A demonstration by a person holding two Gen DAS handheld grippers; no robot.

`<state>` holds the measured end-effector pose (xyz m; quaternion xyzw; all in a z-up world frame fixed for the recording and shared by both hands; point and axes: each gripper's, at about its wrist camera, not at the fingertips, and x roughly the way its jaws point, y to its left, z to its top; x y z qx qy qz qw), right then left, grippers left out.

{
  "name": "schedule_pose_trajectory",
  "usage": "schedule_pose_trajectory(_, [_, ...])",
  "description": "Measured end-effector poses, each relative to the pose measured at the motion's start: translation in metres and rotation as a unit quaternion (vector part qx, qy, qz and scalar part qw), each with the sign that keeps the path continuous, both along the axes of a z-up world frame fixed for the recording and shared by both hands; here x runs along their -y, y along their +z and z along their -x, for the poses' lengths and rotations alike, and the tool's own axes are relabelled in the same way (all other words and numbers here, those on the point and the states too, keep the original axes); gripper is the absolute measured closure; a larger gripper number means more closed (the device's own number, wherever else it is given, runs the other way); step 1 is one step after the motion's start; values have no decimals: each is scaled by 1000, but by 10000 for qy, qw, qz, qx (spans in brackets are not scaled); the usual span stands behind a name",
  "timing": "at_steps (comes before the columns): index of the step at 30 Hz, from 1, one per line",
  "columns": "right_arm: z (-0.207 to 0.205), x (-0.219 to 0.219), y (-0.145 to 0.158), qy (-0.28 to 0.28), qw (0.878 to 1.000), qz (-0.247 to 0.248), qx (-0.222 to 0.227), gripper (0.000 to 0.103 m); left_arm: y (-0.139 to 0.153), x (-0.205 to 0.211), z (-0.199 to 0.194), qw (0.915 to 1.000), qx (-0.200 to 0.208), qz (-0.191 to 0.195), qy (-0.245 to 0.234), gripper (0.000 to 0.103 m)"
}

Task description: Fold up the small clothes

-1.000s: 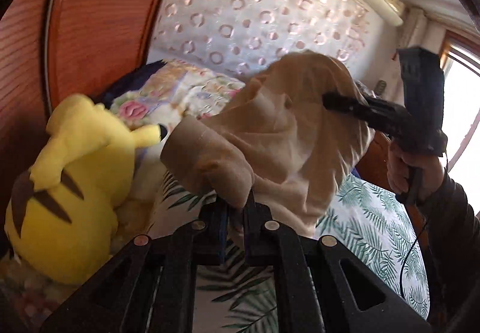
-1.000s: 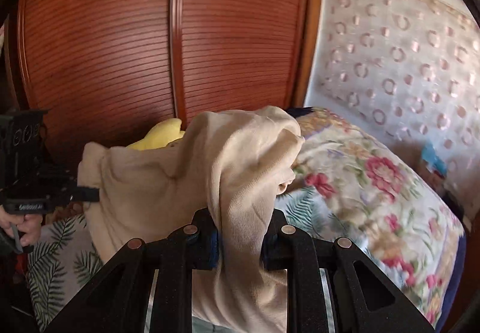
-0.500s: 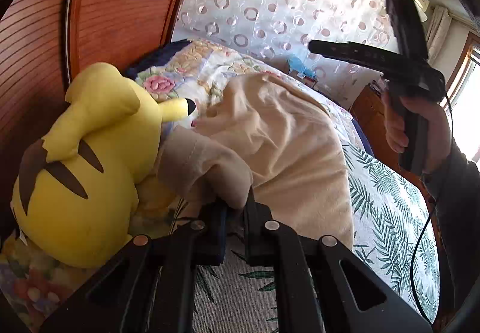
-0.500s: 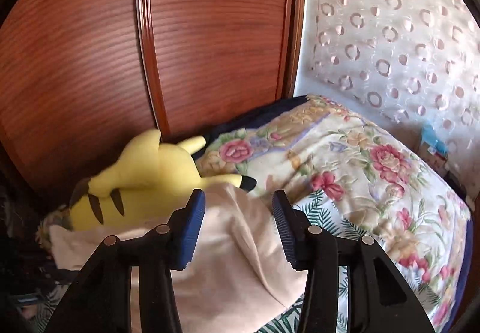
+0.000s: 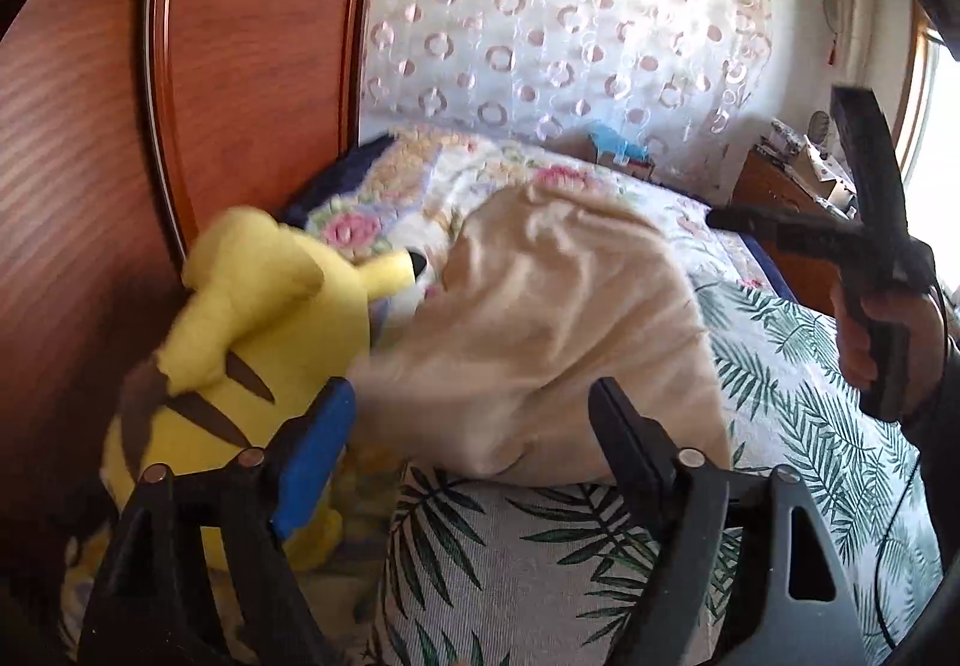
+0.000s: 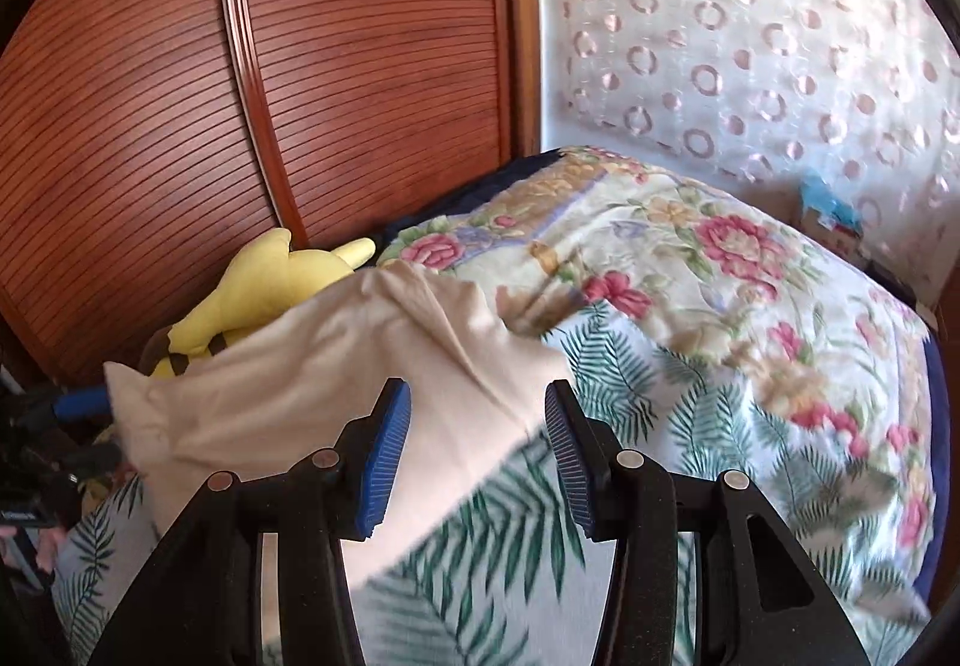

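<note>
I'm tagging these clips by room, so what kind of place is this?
Most likely a bedroom. A bed with a leaf-print sheet carries a floral quilt and a yellow plush toy, beside a wooden wardrobe and a curtain.

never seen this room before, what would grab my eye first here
The bright yellow plush toy stands out, propped against the reddish wooden headboard at the bed's far corner. Beside it a beige garment lies rumpled on the palm-leaf sheet, with a floral quilt behind. The left gripper is opening, nothing pinched between its fingers.
</note>
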<state>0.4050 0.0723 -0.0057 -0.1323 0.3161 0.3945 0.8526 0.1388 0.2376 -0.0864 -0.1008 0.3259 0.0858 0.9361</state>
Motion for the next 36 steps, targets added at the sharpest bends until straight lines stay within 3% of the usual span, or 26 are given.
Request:
schedule_pose_trajectory(10, [92,66,13,-607,9975,-295,208,53,32,49,12,9980,326,-420,-331,21])
schedule_pose_trajectory(18, [179,123,29,-1212,9904,-513,424,25,46,101,17,9951,490,-368,-777,21])
schedule_pose_trajectory(27, [271,189,62,-2169,9684,-824,917,24,78,156,32,9894,832,-512,-1074,21])
schedule_pose_trajectory(36, [340,223,90,-2732,9476,-982,1334,24,106,191,41,9840,1036,-623,-1309,21])
